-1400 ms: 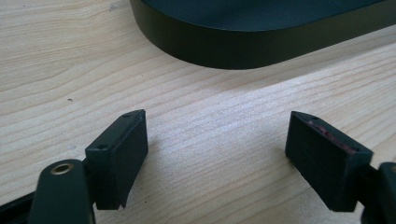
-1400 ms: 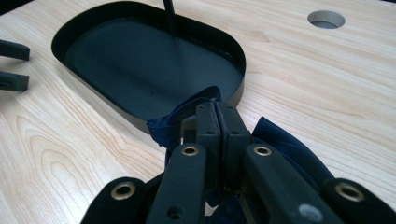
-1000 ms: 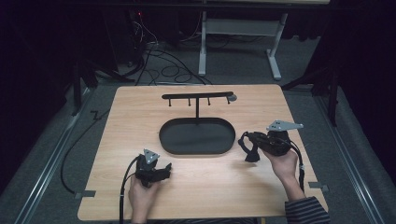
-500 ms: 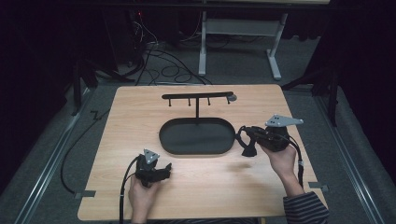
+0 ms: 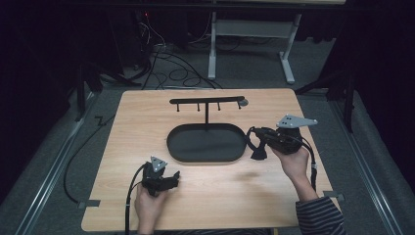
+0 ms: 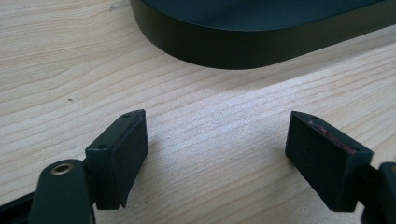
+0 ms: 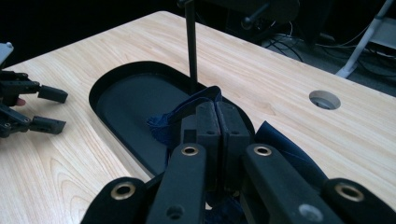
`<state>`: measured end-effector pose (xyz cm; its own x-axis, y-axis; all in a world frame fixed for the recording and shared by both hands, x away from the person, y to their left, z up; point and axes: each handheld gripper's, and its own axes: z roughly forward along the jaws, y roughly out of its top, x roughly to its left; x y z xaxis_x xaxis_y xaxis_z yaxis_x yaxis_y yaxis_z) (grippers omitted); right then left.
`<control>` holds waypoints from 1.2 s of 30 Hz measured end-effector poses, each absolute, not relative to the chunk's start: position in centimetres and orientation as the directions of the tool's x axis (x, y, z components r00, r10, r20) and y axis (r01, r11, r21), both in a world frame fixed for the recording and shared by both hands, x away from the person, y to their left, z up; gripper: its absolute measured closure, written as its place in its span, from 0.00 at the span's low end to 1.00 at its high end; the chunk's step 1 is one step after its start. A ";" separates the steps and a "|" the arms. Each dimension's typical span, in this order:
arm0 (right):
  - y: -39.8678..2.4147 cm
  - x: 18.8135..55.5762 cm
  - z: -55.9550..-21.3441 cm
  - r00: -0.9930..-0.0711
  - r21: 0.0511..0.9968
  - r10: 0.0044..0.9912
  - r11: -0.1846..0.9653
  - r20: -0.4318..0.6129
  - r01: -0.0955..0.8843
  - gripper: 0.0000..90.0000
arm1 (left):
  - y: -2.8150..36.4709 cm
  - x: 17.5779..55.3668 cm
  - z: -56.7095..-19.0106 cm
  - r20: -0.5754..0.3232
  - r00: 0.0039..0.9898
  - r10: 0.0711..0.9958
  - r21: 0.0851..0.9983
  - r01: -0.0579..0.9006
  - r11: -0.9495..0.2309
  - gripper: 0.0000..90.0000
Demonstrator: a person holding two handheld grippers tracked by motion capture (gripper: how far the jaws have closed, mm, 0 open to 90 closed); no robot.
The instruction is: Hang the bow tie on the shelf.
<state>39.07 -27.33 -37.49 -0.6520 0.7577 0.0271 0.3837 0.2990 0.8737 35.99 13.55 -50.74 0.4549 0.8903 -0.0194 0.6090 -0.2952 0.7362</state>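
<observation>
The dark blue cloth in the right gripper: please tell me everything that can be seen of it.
The dark blue cloth is a soft, thin fabric with a strap-like band looping above the jaws and a fringed edge to their left. The right gripper is shut on it, so it hangs crumpled, above the table, beside the right end of the black oval tray. A broader fold spreads right of the jaws. In the high view it looks almost black. Its full shape cannot be told.
</observation>
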 end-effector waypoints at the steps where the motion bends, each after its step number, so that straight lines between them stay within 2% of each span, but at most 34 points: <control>1: -27.2 39.1 -37.4 -0.653 0.874 0.757 0.301 0.025 0.382 1.00 | 13.6 36.0 -50.7 -0.019 0.455 0.890 0.736 0.609 -0.295 0.24; 9: -26.6 39.6 -36.6 -0.658 0.870 0.753 0.325 0.001 0.372 1.00 | 13.6 36.0 -50.7 -0.020 0.455 0.890 0.736 0.609 -0.295 0.24; 14: -26.6 40.0 -36.5 -0.666 0.872 0.745 0.297 0.044 0.389 1.00 | 13.6 36.0 -50.7 -0.020 0.455 0.890 0.736 0.609 -0.295 0.24; 19: -26.4 40.3 -36.1 -0.664 0.870 0.746 0.298 0.045 0.393 1.00 | 13.6 36.0 -50.7 -0.020 0.455 0.890 0.736 0.609 -0.295 0.24; 36: -24.8 43.4 -34.5 -0.641 0.863 0.768 0.311 0.020 0.399 1.00 | 13.5 36.0 -50.7 -0.018 0.458 0.889 0.736 0.608 -0.298 0.23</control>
